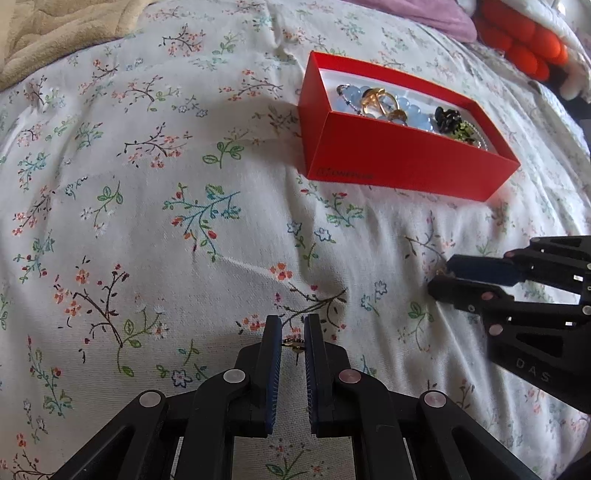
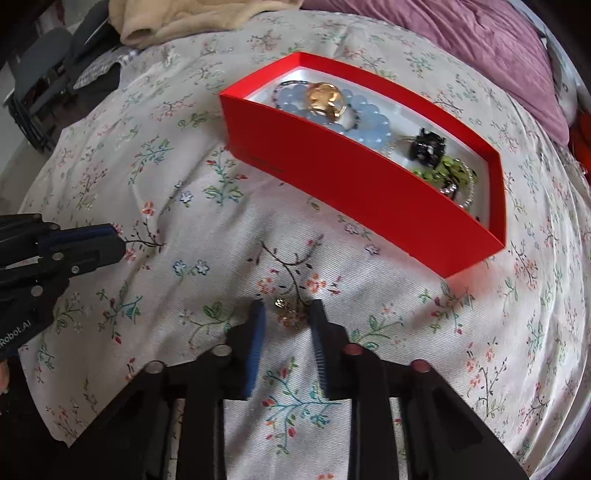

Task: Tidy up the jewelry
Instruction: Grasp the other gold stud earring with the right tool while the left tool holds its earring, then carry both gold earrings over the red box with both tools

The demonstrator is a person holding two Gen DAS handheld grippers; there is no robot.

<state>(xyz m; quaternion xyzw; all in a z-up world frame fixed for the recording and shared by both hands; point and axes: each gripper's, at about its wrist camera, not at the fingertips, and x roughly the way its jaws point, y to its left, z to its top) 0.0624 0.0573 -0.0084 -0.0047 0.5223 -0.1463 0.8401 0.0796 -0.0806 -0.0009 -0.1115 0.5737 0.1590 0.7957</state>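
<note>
A red open box (image 1: 388,155) lies on the floral bedspread; it also shows in the right wrist view (image 2: 354,192). It holds a pale blue bead bracelet (image 2: 364,122), gold rings (image 2: 325,98), a black piece (image 2: 428,146) and a green piece (image 2: 448,171). My left gripper (image 1: 293,345) is shut on a small gold stud earring (image 1: 294,346), just above the cloth. My right gripper (image 2: 288,317) is open around a small gold earring (image 2: 286,312) lying on the cloth. The right gripper also shows in the left wrist view (image 1: 441,275), fingertips down on the bedspread.
A beige blanket (image 2: 166,18) lies at the far left, a mauve cover (image 2: 461,40) at the far right. An orange object (image 1: 524,40) sits behind the box. Dark furniture (image 2: 44,74) stands beyond the bed's left edge.
</note>
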